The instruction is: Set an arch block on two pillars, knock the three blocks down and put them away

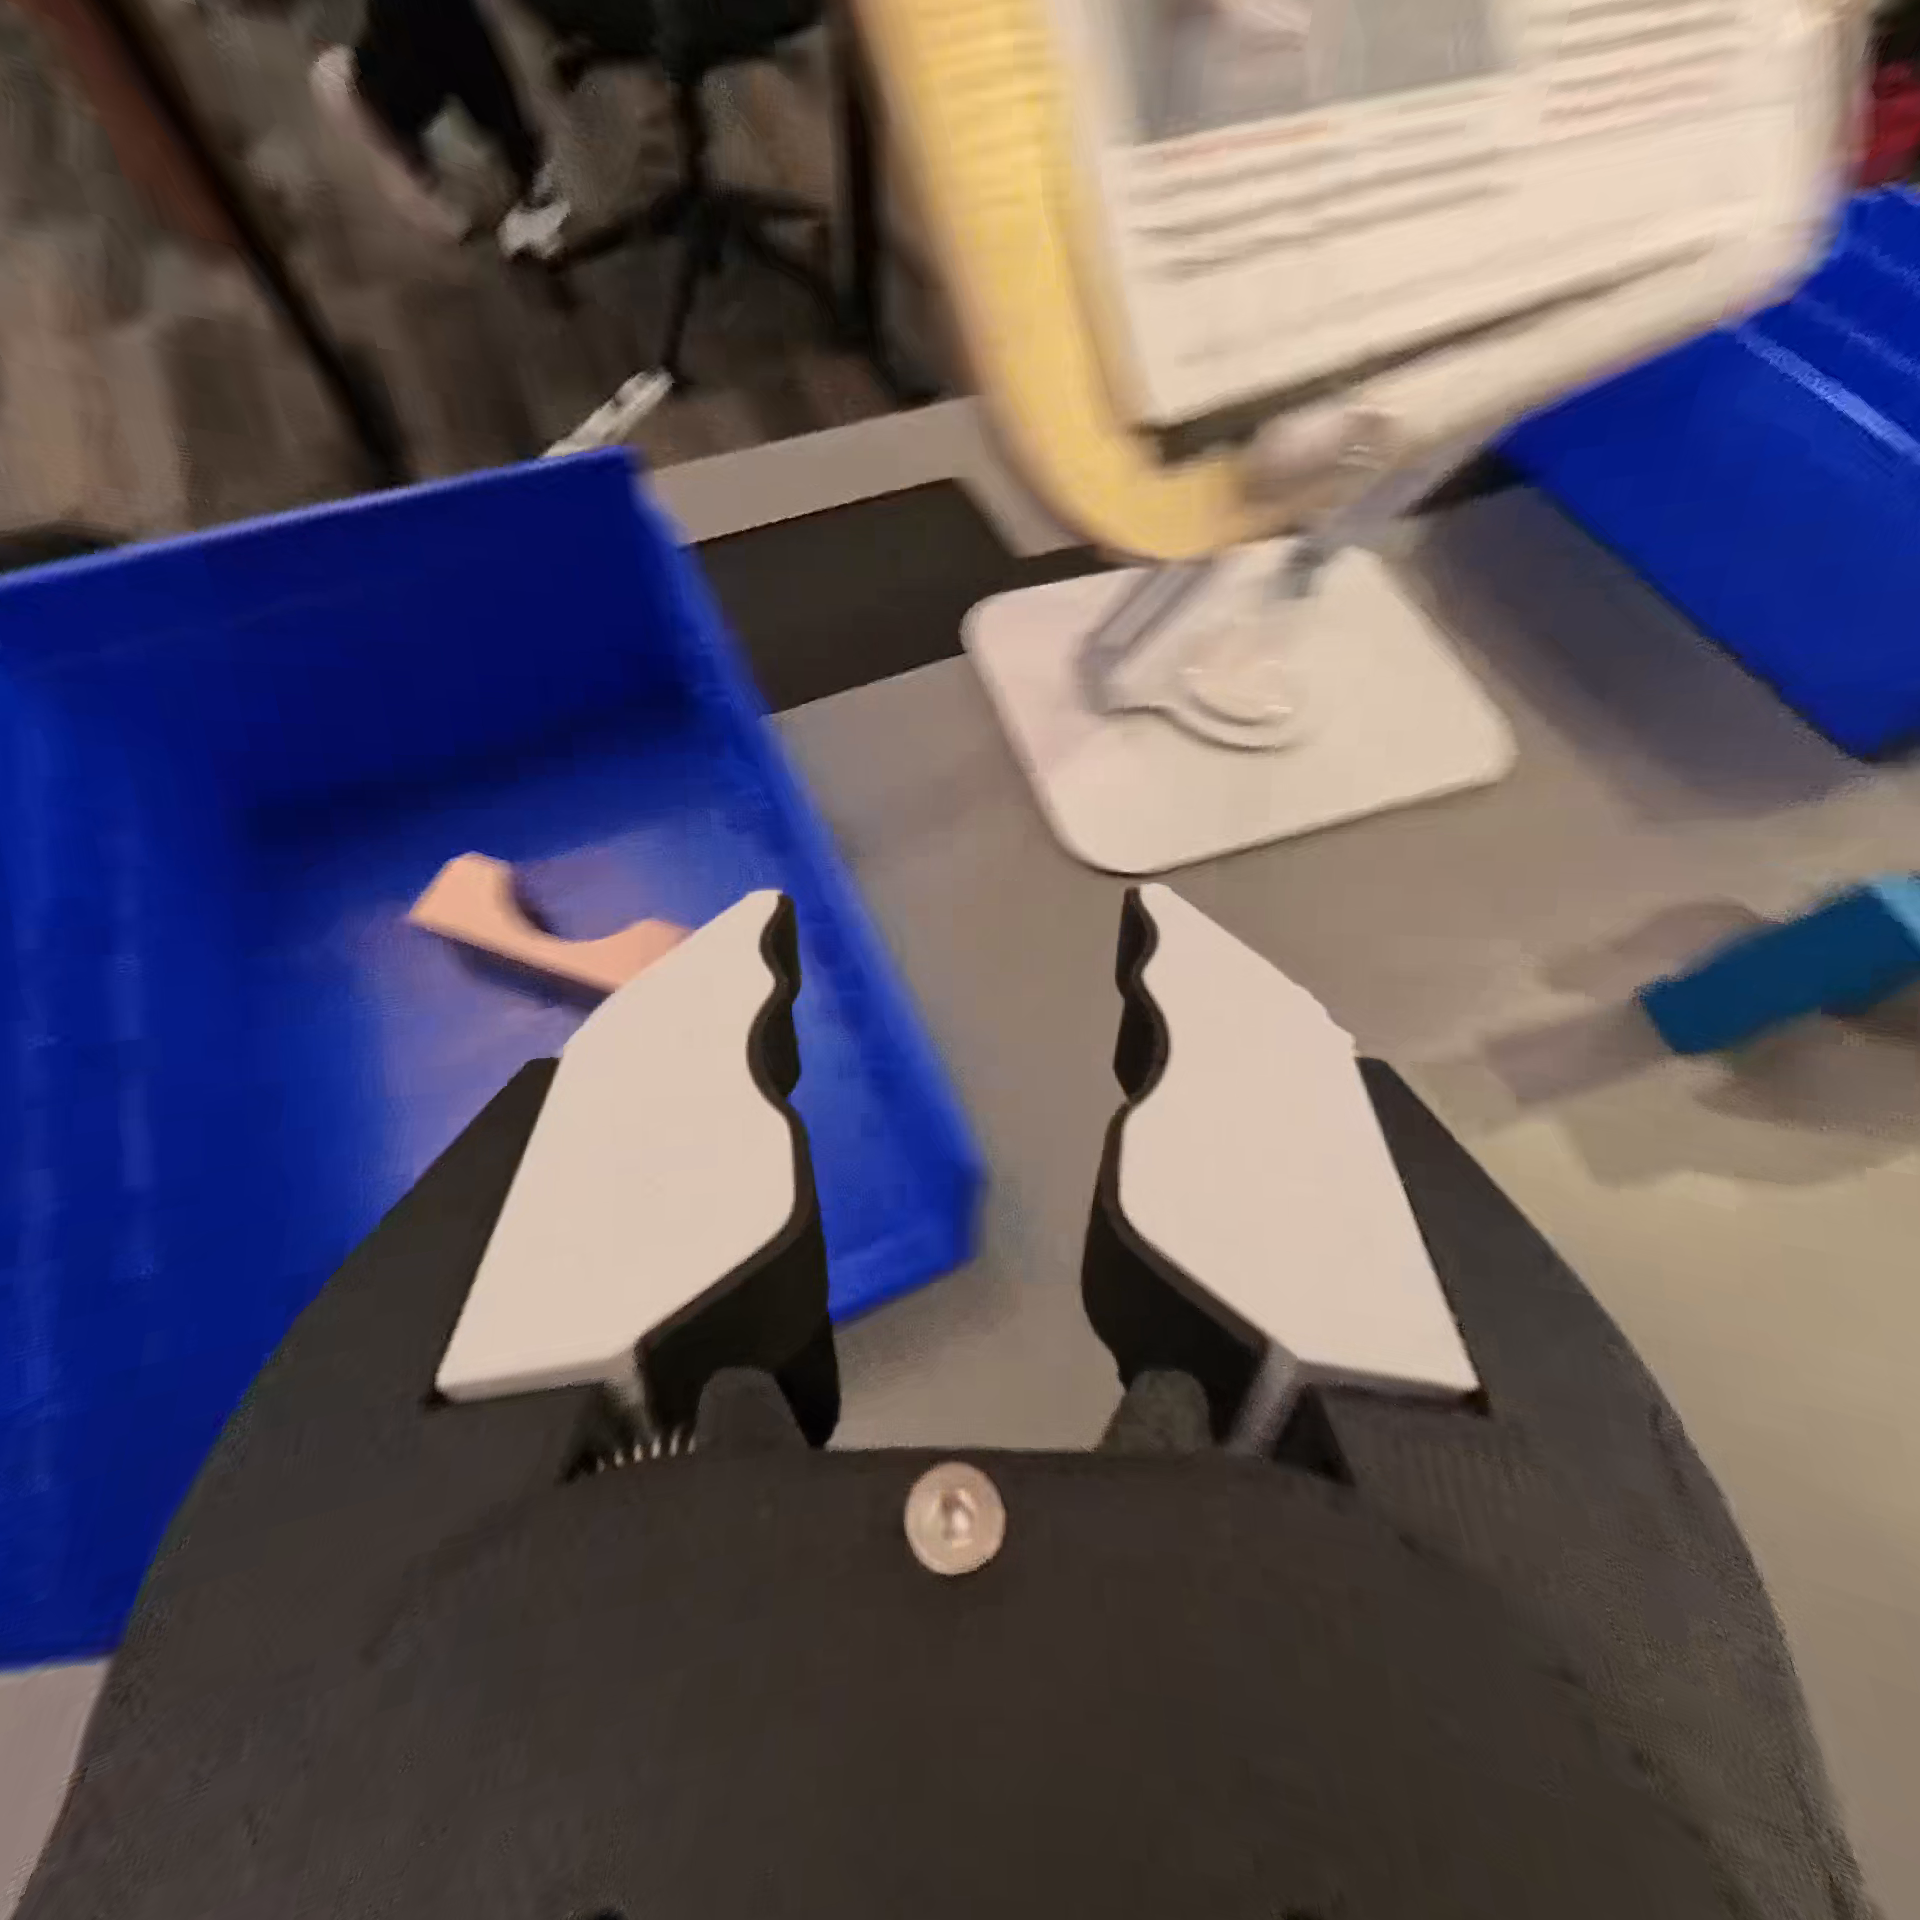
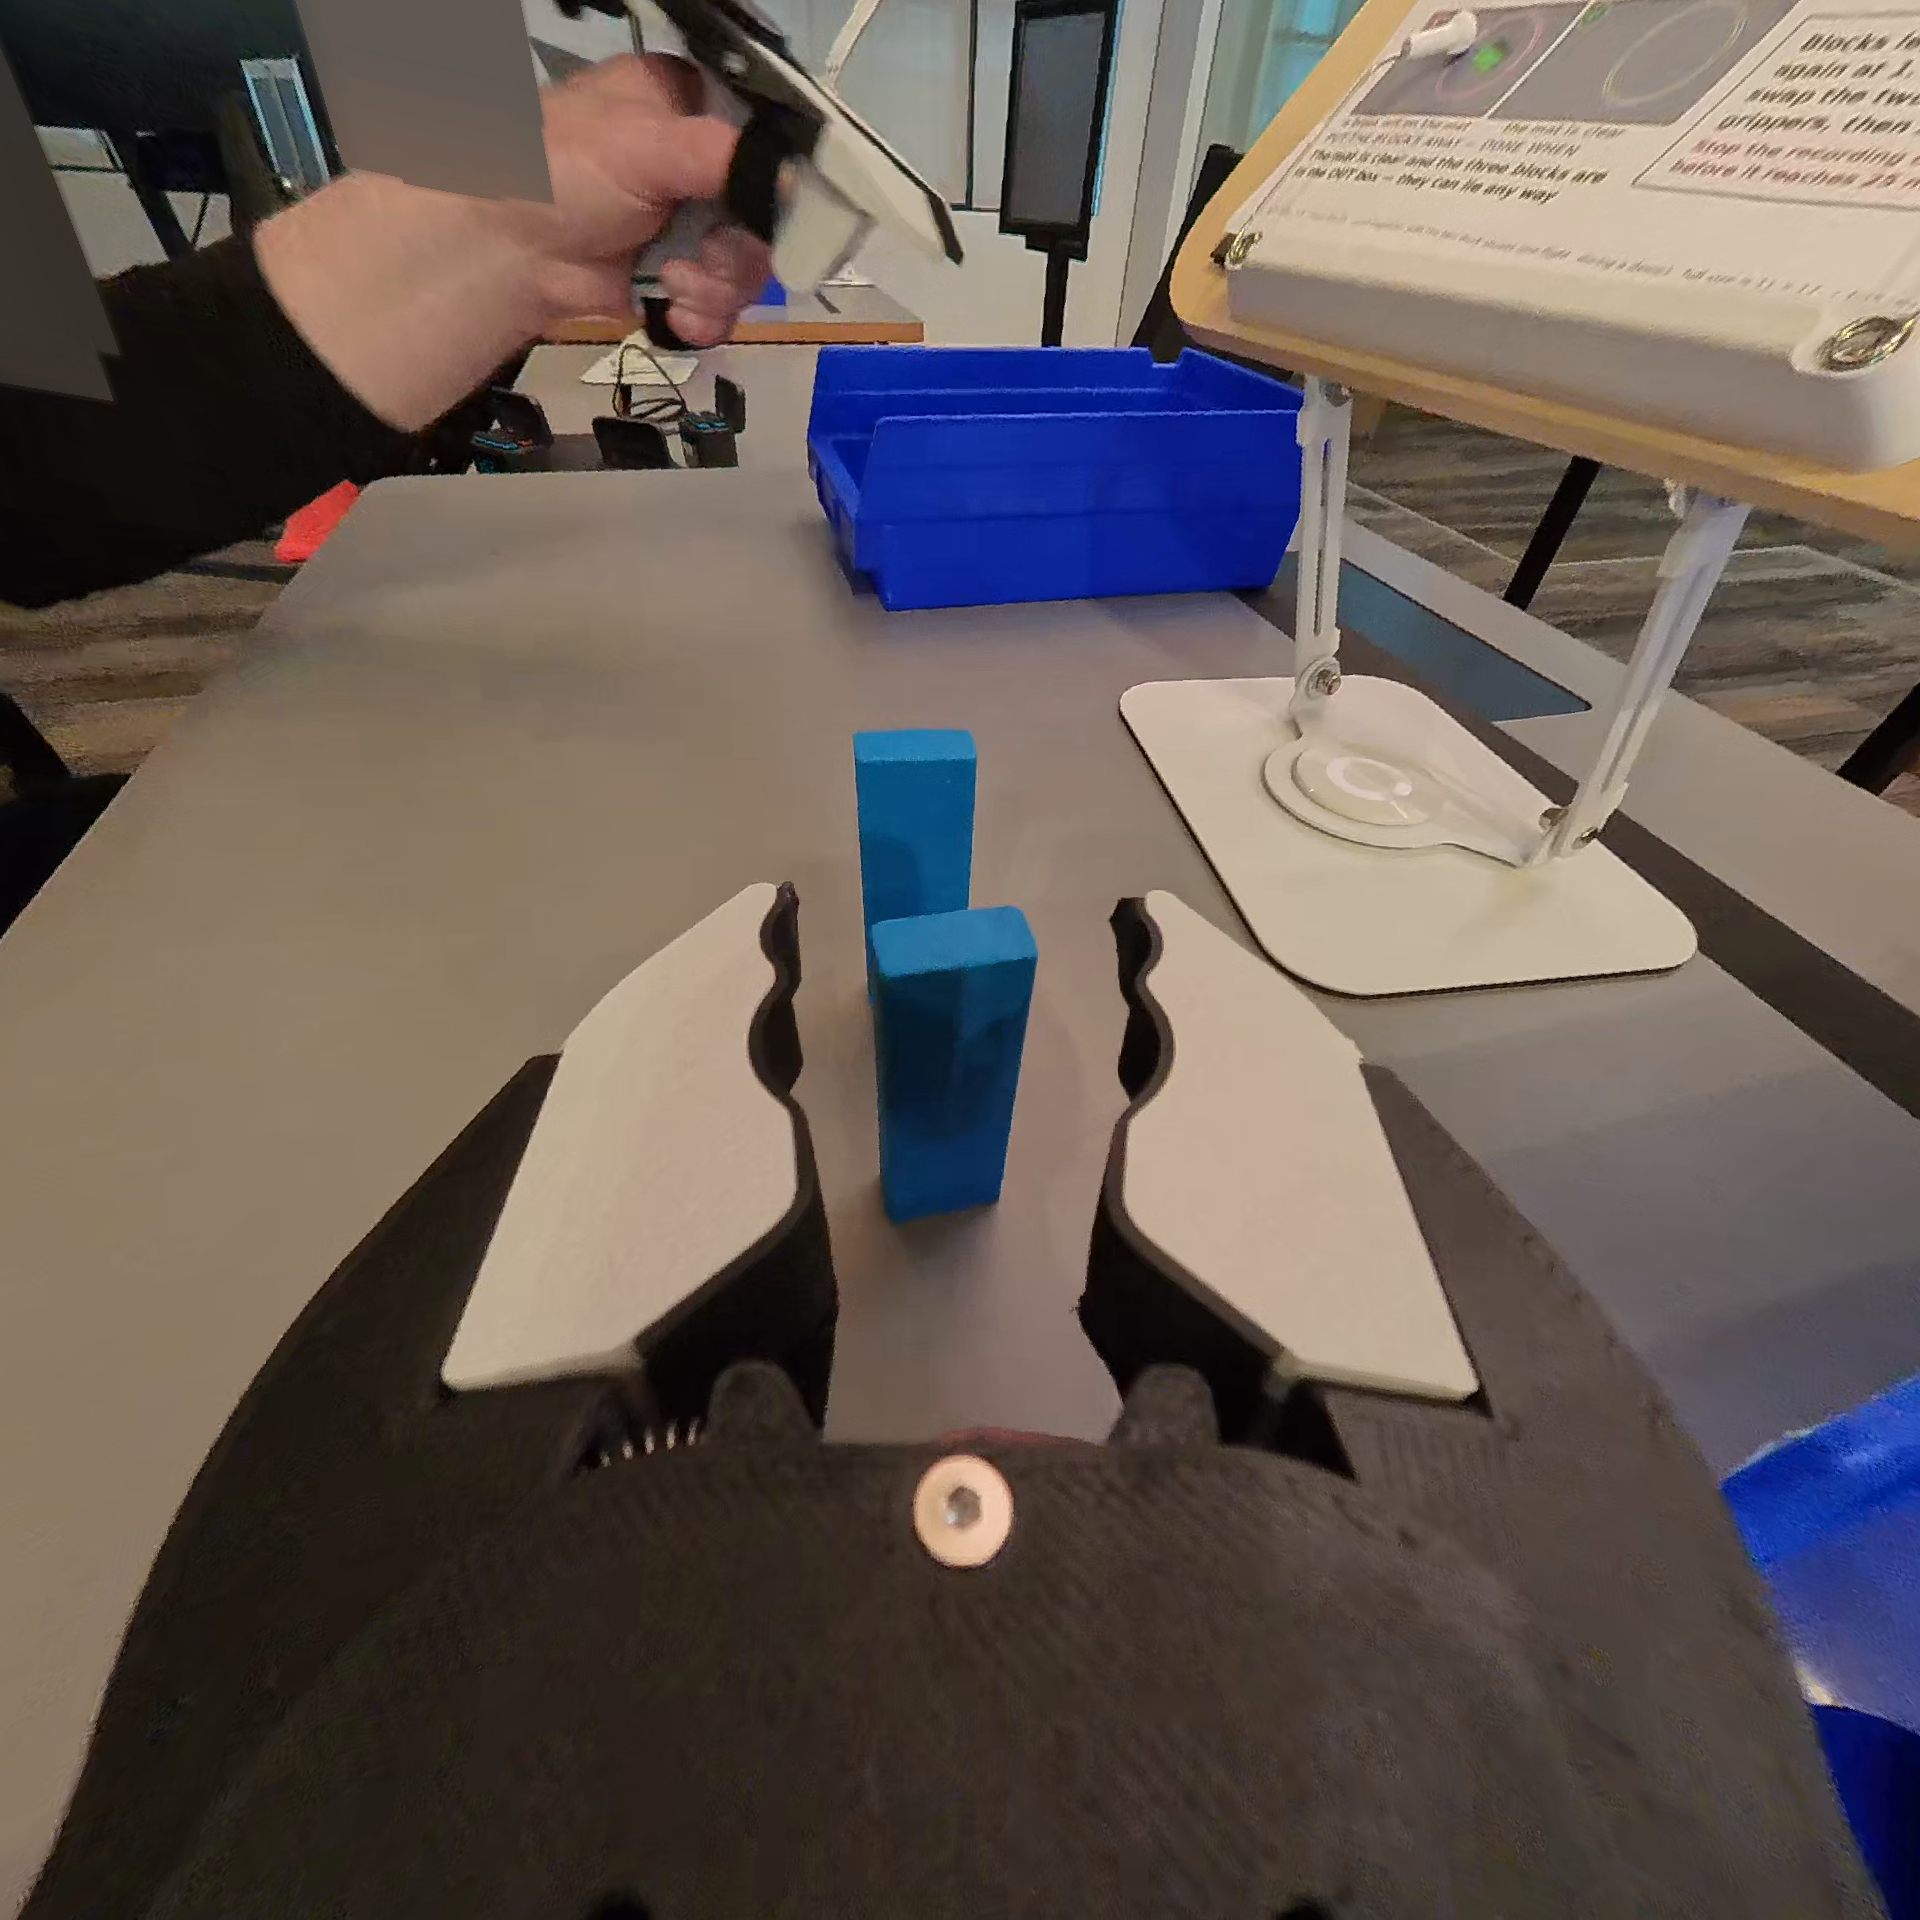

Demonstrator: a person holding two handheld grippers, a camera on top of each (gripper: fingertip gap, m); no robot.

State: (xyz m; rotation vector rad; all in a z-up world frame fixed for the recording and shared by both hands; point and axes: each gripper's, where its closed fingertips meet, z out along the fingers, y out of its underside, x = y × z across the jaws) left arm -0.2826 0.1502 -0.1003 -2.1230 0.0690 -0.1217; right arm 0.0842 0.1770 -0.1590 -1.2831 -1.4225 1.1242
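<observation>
Two upright pillars (image 2: 940,977) only right-wrist-visible.

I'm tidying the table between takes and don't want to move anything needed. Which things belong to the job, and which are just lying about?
Belongs to the job:
two blue pillars, upright
arch block, lying in the blue bin
left gripper, right gripper, jaws open

Just lying about:
instruction board on its white stand
second blue bin

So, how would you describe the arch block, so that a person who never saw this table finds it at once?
Look first at the blue bin on the grey table, left of the white stand base. On the bin's floor lies the arch block, beside the left gripper. It is pale tan with a curved notch, while the pillars are plain blue bars.
</observation>
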